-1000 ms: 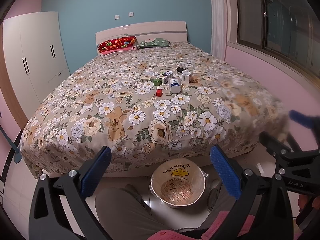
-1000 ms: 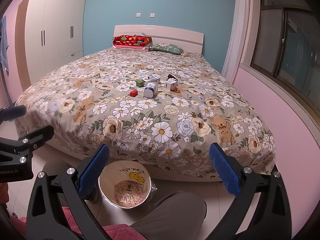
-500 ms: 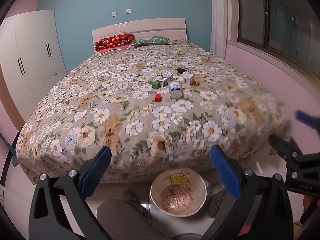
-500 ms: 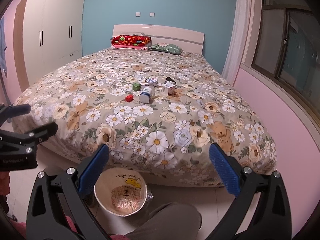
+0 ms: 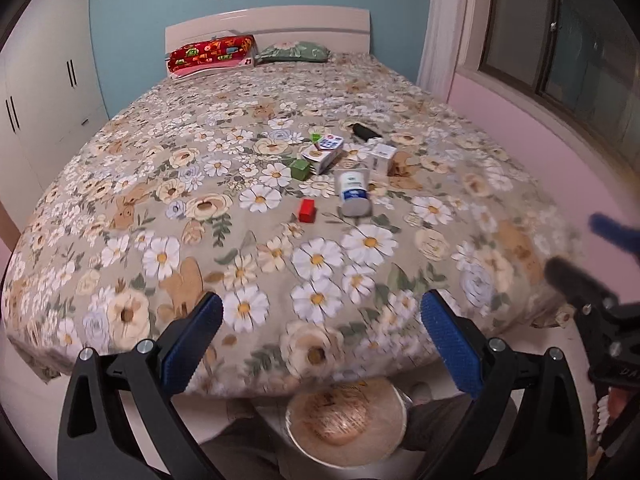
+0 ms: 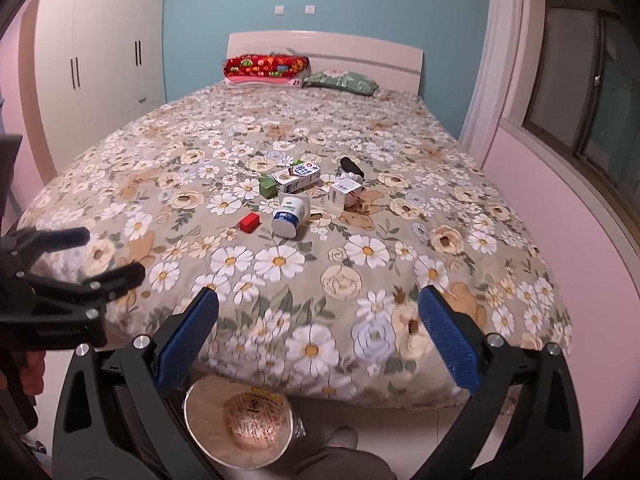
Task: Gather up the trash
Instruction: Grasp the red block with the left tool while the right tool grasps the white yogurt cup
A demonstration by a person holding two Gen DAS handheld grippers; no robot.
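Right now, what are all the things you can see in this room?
Red block: one, red, on the bedspread left of the cup.
Yogurt cup: one, white and blue, lying on its side mid-bed.
Green block: one, green, beside the carton.
Milk carton: one, white, lying down behind the cup.
Small box: one, white, right of the cup.
Dark item: one, black, farthest back; too small to identify.
Pillows: two, red and green, at the headboard.
Bin: one, cream, on the floor by the bed's foot.
Wardrobe: one, white, left wall.
Left gripper: blue-padded jaws open.
Right gripper: blue-padded jaws open.
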